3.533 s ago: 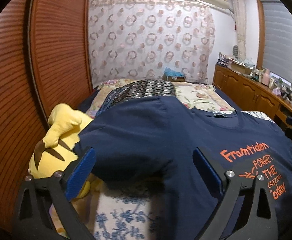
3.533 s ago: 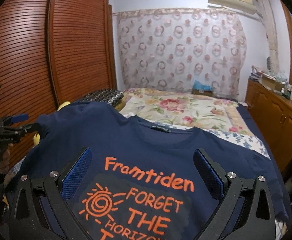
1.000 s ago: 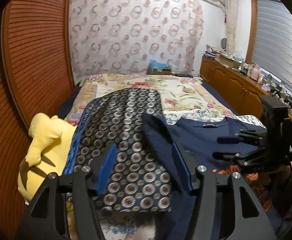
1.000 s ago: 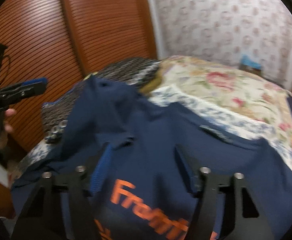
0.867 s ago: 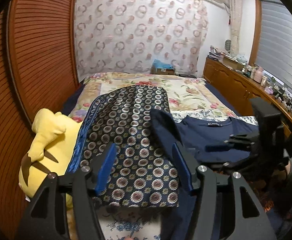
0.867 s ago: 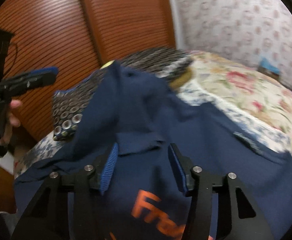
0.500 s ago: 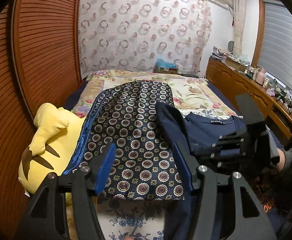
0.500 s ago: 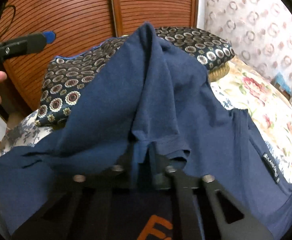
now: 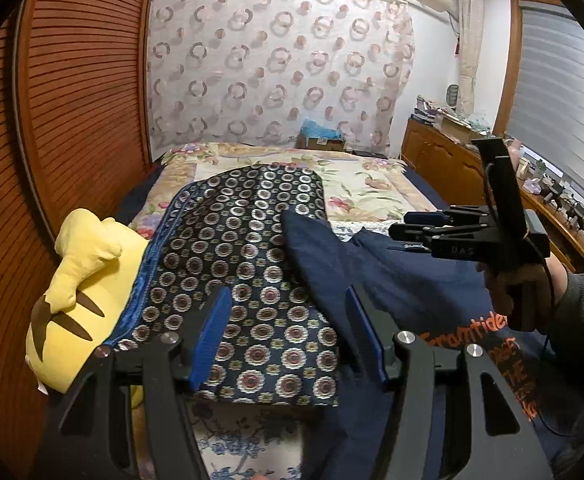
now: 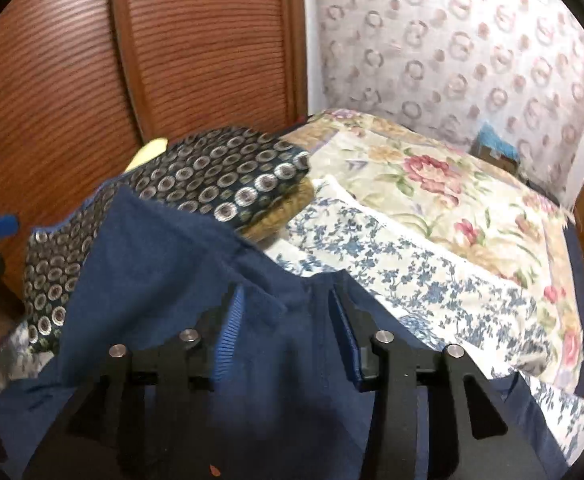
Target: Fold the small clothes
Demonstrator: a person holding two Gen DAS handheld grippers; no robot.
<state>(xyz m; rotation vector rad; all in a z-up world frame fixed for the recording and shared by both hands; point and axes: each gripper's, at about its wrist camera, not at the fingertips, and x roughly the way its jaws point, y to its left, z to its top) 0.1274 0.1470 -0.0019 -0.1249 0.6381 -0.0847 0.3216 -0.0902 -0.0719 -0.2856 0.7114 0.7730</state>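
Navy T-shirt (image 9: 411, 280) lies on the bed (image 9: 363, 192), one sleeve flipped inward over the body: first fold begun, rest undone. Left gripper (image 9: 288, 336) wide, empty, over the patterned pillow (image 9: 244, 248). Right gripper (image 10: 288, 332) partly parted around a fabric ridge, not clamped.

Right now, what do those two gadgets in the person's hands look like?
Both are black plastic frames with silver bolts and blue ribbed pads on two fingers. The right gripper has a pistol handle, a thin black cable and faint lettering. The hand wears a dark grey sleeve.
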